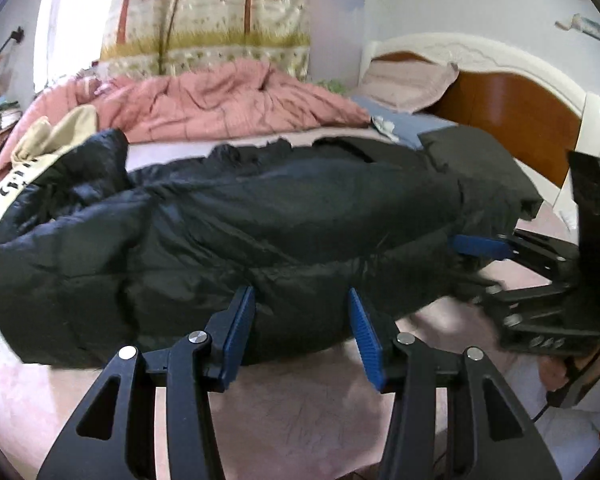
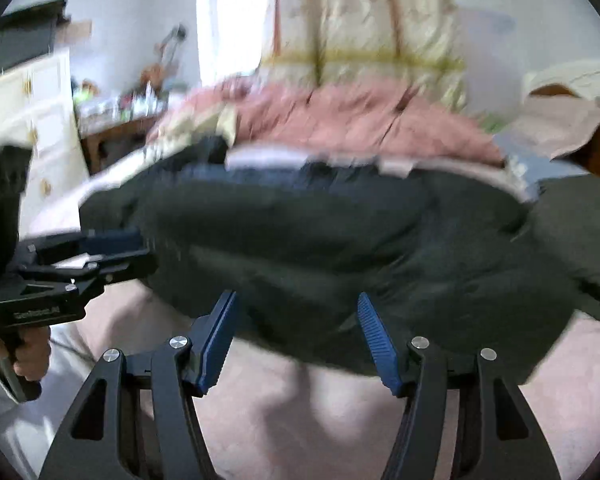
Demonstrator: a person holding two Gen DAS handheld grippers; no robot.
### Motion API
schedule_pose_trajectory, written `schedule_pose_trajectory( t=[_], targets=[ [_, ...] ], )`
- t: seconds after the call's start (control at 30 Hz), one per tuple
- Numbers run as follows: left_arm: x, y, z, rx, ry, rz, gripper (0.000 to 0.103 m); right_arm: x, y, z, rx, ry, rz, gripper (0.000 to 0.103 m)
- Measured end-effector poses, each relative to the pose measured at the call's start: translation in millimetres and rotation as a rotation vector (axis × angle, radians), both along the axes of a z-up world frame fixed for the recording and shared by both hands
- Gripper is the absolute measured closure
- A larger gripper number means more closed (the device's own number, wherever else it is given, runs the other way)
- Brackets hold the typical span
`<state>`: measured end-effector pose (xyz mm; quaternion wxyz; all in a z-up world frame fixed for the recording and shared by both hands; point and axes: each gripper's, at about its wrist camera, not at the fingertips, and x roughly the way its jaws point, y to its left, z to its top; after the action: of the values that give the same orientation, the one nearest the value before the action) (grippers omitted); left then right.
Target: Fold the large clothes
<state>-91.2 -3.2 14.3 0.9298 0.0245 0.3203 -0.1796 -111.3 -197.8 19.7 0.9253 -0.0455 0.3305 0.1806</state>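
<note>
A large black puffer jacket (image 1: pixel 260 216) lies lengthwise across the pink bedsheet (image 1: pixel 284 412). In the left wrist view my left gripper (image 1: pixel 300 294) is at the jacket's near edge, jaws apart, with the puffy hem between the blue pads (image 1: pixel 240 332); they do not press on it. My right gripper (image 1: pixel 464 270) comes in from the right at the same edge. In the blurred right wrist view the jacket (image 2: pixel 320 232) fills the middle. My right gripper (image 2: pixel 296 298) is open, its tips at the near hem. My left gripper (image 2: pixel 146 252) shows at the left, held by a hand (image 2: pixel 32 356).
A crumpled pink quilt (image 1: pixel 228 100) lies behind the jacket, with a pillow (image 1: pixel 408 80) against the wooden headboard (image 1: pixel 512 116). A cream garment (image 1: pixel 32 152) lies at the far left. A dark folded cloth (image 1: pixel 480 160) sits at the jacket's right end. White drawers (image 2: pixel 32 112) stand beside the bed.
</note>
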Motion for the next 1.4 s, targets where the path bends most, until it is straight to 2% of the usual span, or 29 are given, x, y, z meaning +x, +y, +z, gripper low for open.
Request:
schedule_pose_trajectory(
  t=[0.07, 0.2, 0.27, 0.37, 0.43, 0.57, 0.63, 0.77, 0.83, 0.9, 0.97, 1.0, 1.03, 1.07, 1.1, 1.13, 1.2, 1.23, 1.27, 1.4],
  targets=[
    [21, -3, -2, 0.007, 0.021, 0.016, 0.055, 21, 4, -1, -0.034, 0.018, -0.023, 0.039],
    [77, 0, 11, 0.019, -0.007, 0.059, 0.053, 66, -4, 11, -0.011, -0.009, -0.103, 0.039],
    [109, 3, 9, 0.035, -0.002, 0.091, 0.053, 96, -7, 6, 0.008, 0.021, -0.13, 0.039],
    [140, 13, -10, 0.011, 0.042, 0.14, 0.053, 130, -15, -15, 0.019, 0.073, -0.179, 0.039],
    [157, 25, -28, -0.035, 0.091, 0.173, 0.052, 145, -22, -28, 0.038, 0.081, -0.215, 0.039],
    [157, 25, -45, -0.018, 0.121, 0.212, 0.052, 173, -20, -41, 0.07, 0.142, -0.196, 0.039],
    [151, 25, -44, 0.009, 0.098, 0.249, 0.052, 174, -15, -44, 0.061, 0.15, -0.177, 0.039],
    [123, 41, -22, -0.004, -0.037, 0.311, 0.053, 161, -23, -34, 0.079, 0.111, -0.19, 0.039],
    [107, 55, -1, 0.015, -0.13, 0.341, 0.045, 138, -33, -19, 0.055, 0.04, -0.227, 0.039],
    [105, 68, 10, 0.046, -0.169, 0.379, 0.04, 114, -45, -3, 0.053, -0.033, -0.256, 0.038],
    [111, 83, 11, 0.082, -0.155, 0.444, 0.042, 99, -58, 5, 0.061, -0.065, -0.274, 0.032],
    [116, 94, 10, 0.071, -0.123, 0.492, 0.045, 98, -64, 4, 0.051, -0.056, -0.291, 0.032],
    [117, 100, 8, 0.038, -0.104, 0.497, 0.046, 99, -70, 1, 0.05, -0.037, -0.308, 0.032],
    [119, 107, 6, 0.005, -0.079, 0.495, 0.046, 104, -78, -5, 0.065, 0.001, -0.331, 0.032],
    [123, 113, 2, 0.007, -0.052, 0.51, 0.046, 107, -84, -10, 0.076, 0.025, -0.345, 0.032],
    [125, 115, -3, 0.034, -0.046, 0.528, 0.046, 114, -91, -19, 0.077, 0.062, -0.376, 0.032],
    [137, 122, -24, 0.145, -0.01, 0.584, 0.046, 126, -97, -32, 0.055, 0.113, -0.407, 0.032],
    [141, 126, -34, 0.145, 0.023, 0.583, 0.046, 134, -101, -40, 0.075, 0.16, -0.399, 0.032],
    [144, 134, -41, 0.097, 0.067, 0.565, 0.046, 138, -104, -44, 0.096, 0.183, -0.393, 0.032],
    [131, 131, -32, 0.126, 0.025, 0.544, 0.048, 134, -107, -43, 0.109, 0.183, -0.41, 0.032]
  ],
)
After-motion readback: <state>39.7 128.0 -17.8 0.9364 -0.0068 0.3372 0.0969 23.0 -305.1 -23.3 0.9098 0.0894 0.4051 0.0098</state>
